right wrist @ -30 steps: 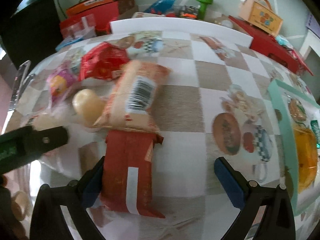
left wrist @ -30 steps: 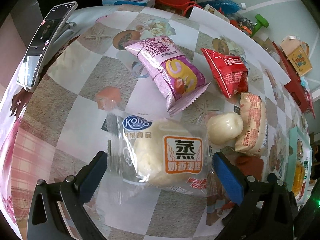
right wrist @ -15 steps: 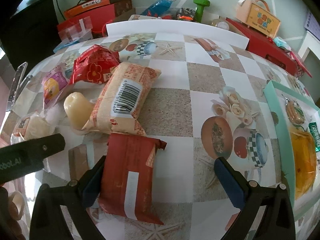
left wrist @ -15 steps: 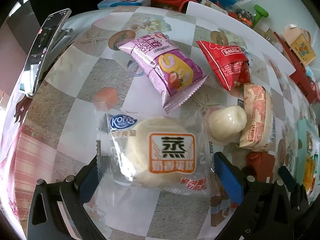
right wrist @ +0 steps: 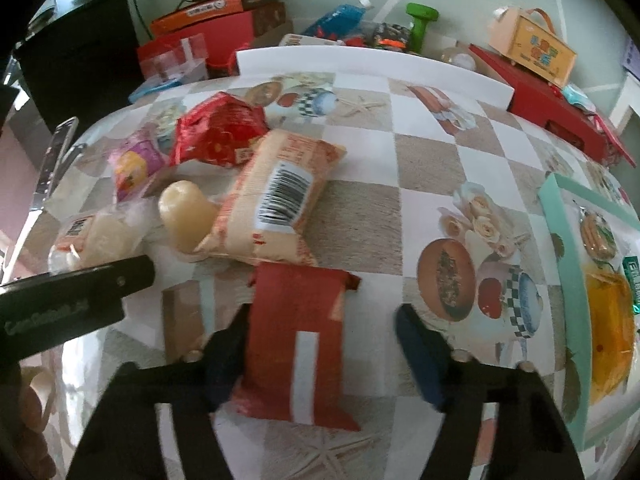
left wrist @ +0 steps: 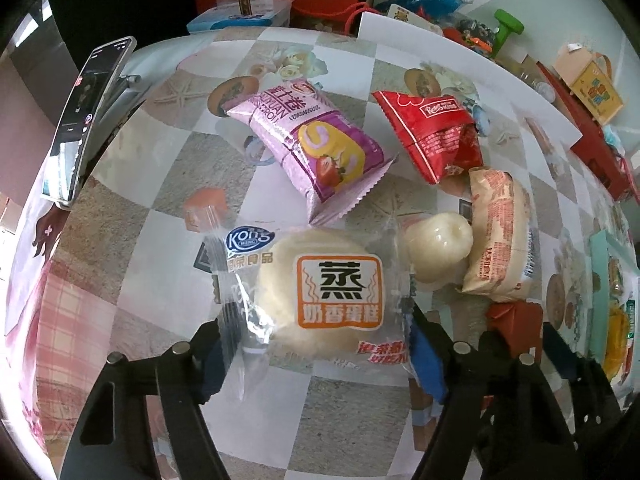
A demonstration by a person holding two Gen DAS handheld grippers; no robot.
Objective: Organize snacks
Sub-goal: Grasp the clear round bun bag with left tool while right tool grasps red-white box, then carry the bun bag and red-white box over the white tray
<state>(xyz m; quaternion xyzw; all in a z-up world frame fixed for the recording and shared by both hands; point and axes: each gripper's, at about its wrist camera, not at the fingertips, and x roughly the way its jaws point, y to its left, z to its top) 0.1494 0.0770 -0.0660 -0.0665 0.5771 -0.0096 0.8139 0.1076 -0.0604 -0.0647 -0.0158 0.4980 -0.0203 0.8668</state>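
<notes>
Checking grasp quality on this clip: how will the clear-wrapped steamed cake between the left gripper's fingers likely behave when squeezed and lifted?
The steamed cake looks soft and puffy, so it will probably squash as the left gripper closes. Its glossy clear wrapper may slip or crinkle, and the loose ends will likely flop. It seems light for its size.

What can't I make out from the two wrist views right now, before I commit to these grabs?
- Right wrist view: motion blur hides whether the closing right tool already presses the red packet; its right pad looks clear.
- Left wrist view: the closing left tool sits behind the steamed cake bag; crinkled clear film hides the contact.
- Right wrist view: the teal tray is cut off by the edge.
</notes>
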